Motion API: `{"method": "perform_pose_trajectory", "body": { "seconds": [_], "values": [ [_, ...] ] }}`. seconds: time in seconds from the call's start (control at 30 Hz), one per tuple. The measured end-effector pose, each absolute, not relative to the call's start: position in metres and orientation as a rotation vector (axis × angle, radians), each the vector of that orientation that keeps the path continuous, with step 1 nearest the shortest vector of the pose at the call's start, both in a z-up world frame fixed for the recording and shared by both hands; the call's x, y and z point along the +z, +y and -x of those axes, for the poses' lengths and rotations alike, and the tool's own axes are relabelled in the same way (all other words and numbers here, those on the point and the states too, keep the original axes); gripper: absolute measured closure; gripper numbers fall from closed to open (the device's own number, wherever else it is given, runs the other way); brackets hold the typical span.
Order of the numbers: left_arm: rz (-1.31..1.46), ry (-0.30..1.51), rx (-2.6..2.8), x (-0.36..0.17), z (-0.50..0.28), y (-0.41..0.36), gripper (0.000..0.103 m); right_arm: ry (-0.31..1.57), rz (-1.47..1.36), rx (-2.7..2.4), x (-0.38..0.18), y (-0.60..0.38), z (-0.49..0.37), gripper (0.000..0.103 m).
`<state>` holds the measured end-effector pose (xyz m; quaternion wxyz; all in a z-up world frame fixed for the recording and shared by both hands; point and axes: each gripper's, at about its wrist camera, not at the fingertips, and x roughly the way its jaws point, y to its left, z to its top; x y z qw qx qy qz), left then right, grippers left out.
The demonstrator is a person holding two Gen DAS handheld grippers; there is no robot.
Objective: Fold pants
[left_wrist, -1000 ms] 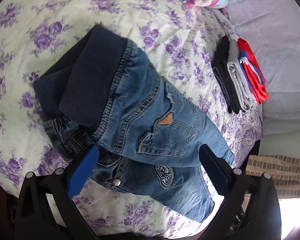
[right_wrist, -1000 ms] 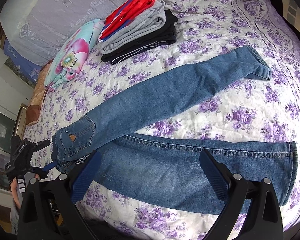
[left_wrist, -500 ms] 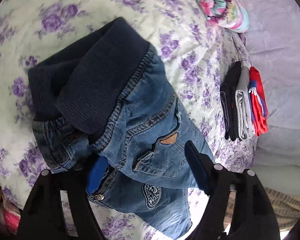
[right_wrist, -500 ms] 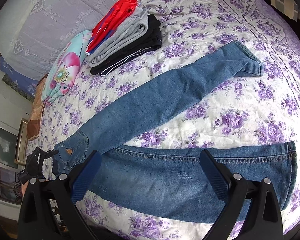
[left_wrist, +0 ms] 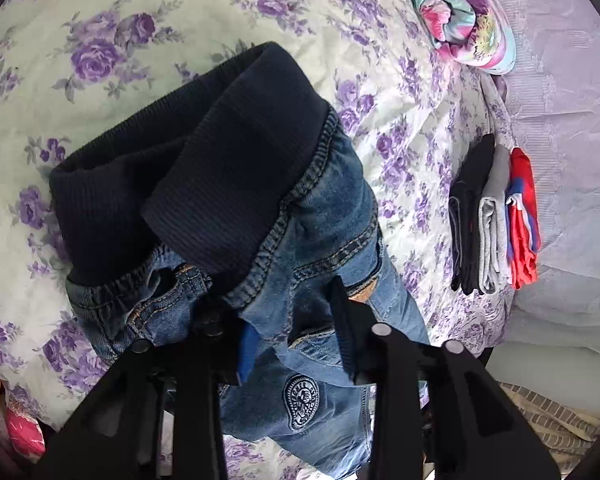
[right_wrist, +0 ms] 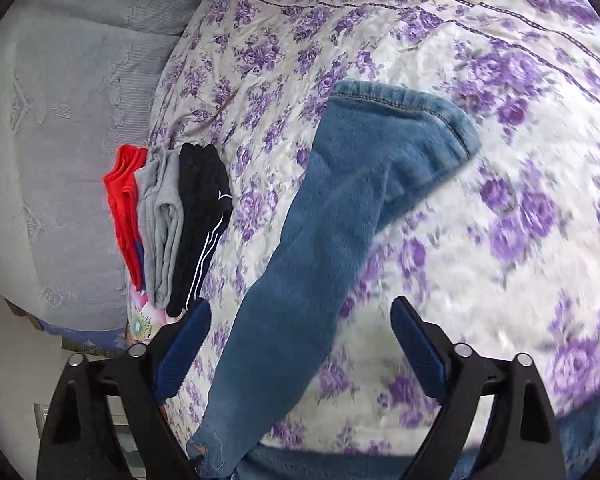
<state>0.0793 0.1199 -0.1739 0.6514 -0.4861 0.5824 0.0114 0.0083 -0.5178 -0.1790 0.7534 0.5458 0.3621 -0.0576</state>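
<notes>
Blue jeans [left_wrist: 324, 216] with a dark ribbed waistband [left_wrist: 204, 184] lie crumpled on the floral bedspread [left_wrist: 100, 60]. My left gripper [left_wrist: 294, 334] is just below the waistband, its jaws closing on a bunched fold of denim by the pocket that fills the gap between the pads. In the right wrist view one jeans leg [right_wrist: 340, 208] runs from its hem cuff [right_wrist: 396, 108] down between the fingers. My right gripper [right_wrist: 300, 344] straddles that leg, jaws closing, pads still apart from the cloth on both sides.
A stack of folded clothes [left_wrist: 492, 220], black, grey and red, lies near the pillow [left_wrist: 572, 100]; the right wrist view shows the stack [right_wrist: 168, 220] at the left. A folded floral cloth [left_wrist: 460, 12] lies farther along. The bed edge is at the lower right.
The left jaws have narrowed from wide open onto the denim fold under the waistband. The right gripper has swung and rolled toward the upper leg's cuff end, dropped closer, and its jaws have narrowed.
</notes>
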Motion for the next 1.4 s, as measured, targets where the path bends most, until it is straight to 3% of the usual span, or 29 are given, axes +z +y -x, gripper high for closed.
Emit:
{"method": "perform_pose_trajectory", "body": {
  "seconds": [0.03,0.1,0.13,0.17,0.2,0.3,0.57,0.8,1.0,1.03,1.07,1.13,1.17,1.2,1.23,1.33,1.4],
  "values": [
    [1.096,1.314,0.017,-0.17,-0.079,0.121,0.076,0.791,-1.194,-0.115,-0.183,-0.521,-0.017,0.031],
    [1.086,1.292,0.004,-0.162,-0.085,0.12,0.081,0.825,-1.207,-0.122,-0.194,-0.522,-0.029,0.065],
    [1.086,1.278,-0.004,-0.158,-0.086,0.12,0.082,0.825,-1.218,-0.131,-0.197,-0.523,-0.029,0.073],
    [1.086,1.263,-0.014,-0.153,-0.087,0.121,0.085,0.817,-1.216,-0.139,-0.196,-0.522,-0.026,0.09],
    [1.087,1.239,-0.034,-0.147,-0.088,0.123,0.087,0.803,-1.207,-0.126,-0.192,-0.522,-0.022,0.096],
    [1.068,1.189,-0.092,-0.127,-0.092,0.125,0.09,0.765,-1.191,-0.077,-0.17,-0.518,0.003,0.096],
    [1.055,1.164,-0.193,-0.085,-0.067,0.135,0.091,0.74,-1.123,0.028,-0.083,-0.497,0.096,0.097],
    [1.074,1.207,-0.188,-0.082,-0.05,0.145,0.091,0.81,-1.243,-0.01,-0.077,-0.491,0.163,0.097],
    [0.91,1.185,-0.174,-0.082,-0.139,0.119,0.089,0.828,-1.384,-0.025,-0.111,-0.51,0.111,0.097],
    [0.874,1.186,-0.167,-0.085,-0.163,0.113,0.086,0.833,-1.371,-0.023,-0.112,-0.517,0.087,0.097],
    [0.831,1.199,-0.156,-0.092,-0.192,0.106,0.077,0.837,-1.335,-0.006,-0.112,-0.525,0.057,0.095],
    [0.87,1.263,-0.071,-0.118,-0.232,0.102,0.065,0.847,-1.209,0.006,-0.114,-0.542,-0.009,0.075],
    [0.908,1.277,-0.074,-0.126,-0.242,0.102,0.063,0.873,-1.138,-0.078,-0.114,-0.549,-0.032,0.038],
    [0.905,1.274,-0.08,-0.127,-0.244,0.101,0.062,0.889,-1.092,-0.153,-0.112,-0.553,-0.048,0.03],
    [0.871,1.265,-0.087,-0.123,-0.243,0.1,0.061,0.87,-1.071,-0.138,-0.107,-0.552,-0.057,0.03],
    [0.669,1.227,-0.048,-0.104,-0.223,0.1,0.035,0.829,-0.944,-0.078,-0.091,-0.539,-0.056,0.031],
    [0.604,1.221,-0.013,-0.101,-0.204,0.109,0.03,0.842,-0.839,-0.101,-0.093,-0.53,-0.042,0.031]
  ]
}}
